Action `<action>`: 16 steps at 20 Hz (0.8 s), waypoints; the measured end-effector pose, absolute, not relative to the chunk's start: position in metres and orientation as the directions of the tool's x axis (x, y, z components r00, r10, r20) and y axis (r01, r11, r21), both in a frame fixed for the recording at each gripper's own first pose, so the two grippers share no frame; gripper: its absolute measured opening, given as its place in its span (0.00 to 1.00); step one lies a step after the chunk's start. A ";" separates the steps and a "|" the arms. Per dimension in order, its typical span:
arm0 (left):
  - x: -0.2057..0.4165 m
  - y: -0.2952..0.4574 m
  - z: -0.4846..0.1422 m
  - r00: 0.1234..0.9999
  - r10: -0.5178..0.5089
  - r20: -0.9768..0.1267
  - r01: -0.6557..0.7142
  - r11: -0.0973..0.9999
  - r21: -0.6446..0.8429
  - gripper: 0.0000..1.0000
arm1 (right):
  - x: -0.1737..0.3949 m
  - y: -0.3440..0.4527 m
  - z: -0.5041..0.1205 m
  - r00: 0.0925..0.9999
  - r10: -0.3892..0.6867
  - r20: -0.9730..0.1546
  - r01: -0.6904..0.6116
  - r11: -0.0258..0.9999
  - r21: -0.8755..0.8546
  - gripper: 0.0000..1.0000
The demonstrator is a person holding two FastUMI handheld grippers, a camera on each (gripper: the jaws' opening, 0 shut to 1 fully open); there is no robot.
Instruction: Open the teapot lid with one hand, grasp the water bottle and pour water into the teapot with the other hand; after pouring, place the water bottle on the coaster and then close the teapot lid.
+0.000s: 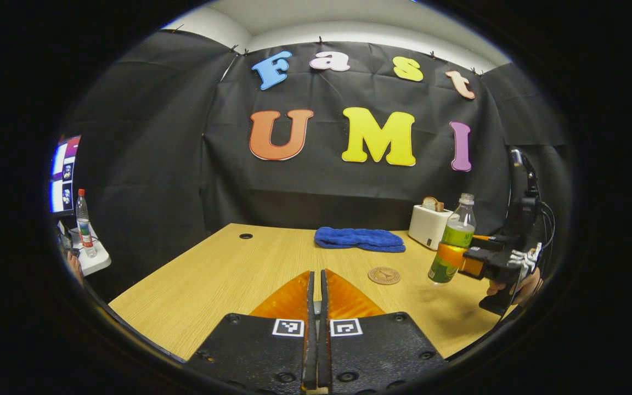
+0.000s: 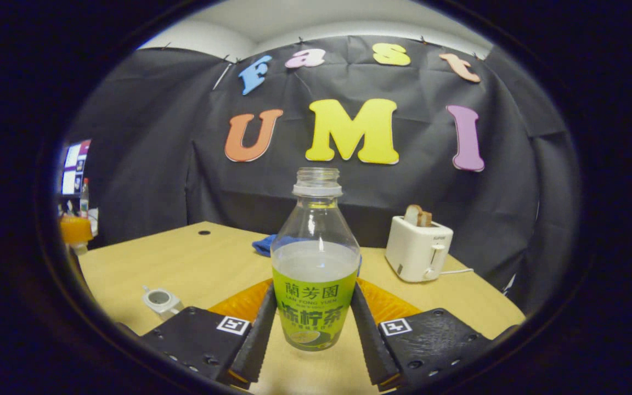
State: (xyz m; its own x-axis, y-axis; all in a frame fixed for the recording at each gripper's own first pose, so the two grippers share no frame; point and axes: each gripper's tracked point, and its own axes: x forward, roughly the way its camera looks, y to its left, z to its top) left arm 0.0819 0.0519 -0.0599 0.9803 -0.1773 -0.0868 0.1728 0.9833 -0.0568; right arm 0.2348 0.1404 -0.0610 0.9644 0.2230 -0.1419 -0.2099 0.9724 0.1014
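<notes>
A clear water bottle (image 2: 316, 274) with a green label stands upright and uncapped, part full. My right gripper (image 2: 314, 292) is shut on its label, one finger on each side. From the left gripper view, the bottle (image 1: 453, 241) and the right gripper (image 1: 474, 257) sit at the table's right, just right of the round brown coaster (image 1: 384, 275). A small white teapot (image 2: 159, 300) stands on the table at lower left with its mouth open. My left gripper (image 1: 316, 288) has its fingers together on a thin grey piece, seemingly the lid's knob; the lid itself is hidden.
A white toaster (image 2: 417, 249) holding a slice of bread stands at the back right, and a folded blue towel (image 1: 359, 239) lies at the table's back. Off the table to the left, a white side stand carries another bottle (image 1: 83, 222) beside a monitor (image 1: 63, 175).
</notes>
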 end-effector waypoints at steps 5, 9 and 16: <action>0.093 0.050 -0.071 0.980 -0.178 -0.093 0.175 0.984 -0.041 0.03 | 0.285 0.162 -0.062 0.951 0.250 -0.180 -0.227 0.964 0.140 0.71; 0.100 0.052 -0.074 0.982 -0.173 -0.079 0.170 0.985 -0.041 0.04 | 0.314 0.189 -0.079 0.937 0.286 -0.201 -0.262 0.955 0.141 0.72; 0.106 0.043 -0.087 0.963 -0.253 -0.096 0.241 0.964 -0.114 0.04 | 0.348 0.231 -0.101 0.930 0.302 -0.207 -0.284 0.952 0.112 0.71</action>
